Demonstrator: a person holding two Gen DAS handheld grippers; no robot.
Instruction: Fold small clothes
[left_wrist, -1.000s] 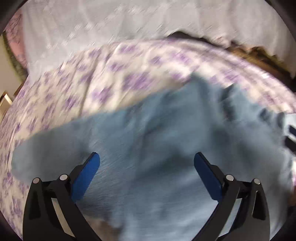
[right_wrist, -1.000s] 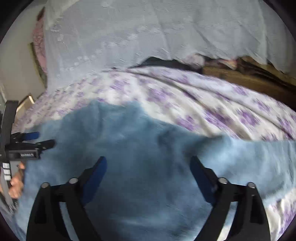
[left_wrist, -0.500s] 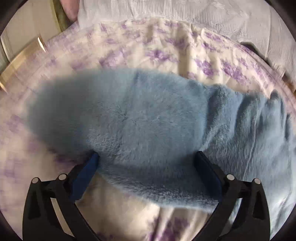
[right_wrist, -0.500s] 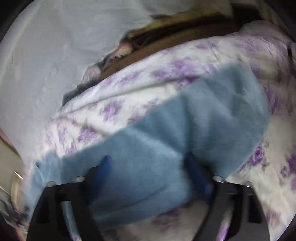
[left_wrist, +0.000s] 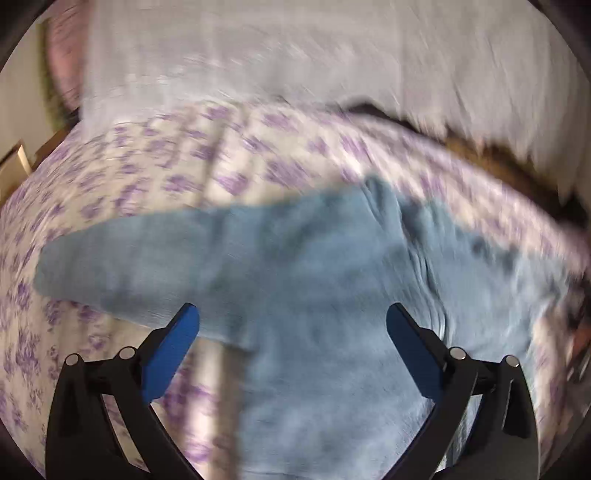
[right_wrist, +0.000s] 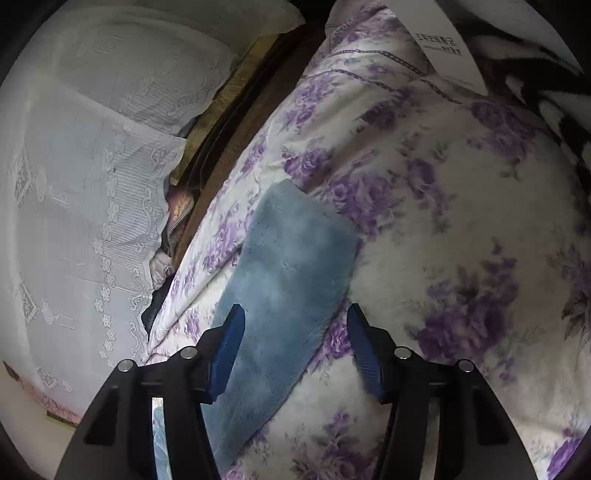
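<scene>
Your left gripper (left_wrist: 291, 325) and right gripper (right_wrist: 295, 332) both hang released over the blue fleece garment (right_wrist: 284, 288) on the floral bedspread (right_wrist: 461, 221); the paper's (right_wrist: 439, 40) print is unreadable.

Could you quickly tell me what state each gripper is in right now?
Left gripper: open, holding nothing, above the blue fleece garment.
Right gripper: open, its fingers astride the garment's sleeve, not clamped.

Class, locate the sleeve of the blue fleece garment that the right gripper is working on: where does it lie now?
In the right wrist view the sleeve lies flat on the purple-flowered bedspread, running up the centre between the open fingers of the right gripper.
</scene>
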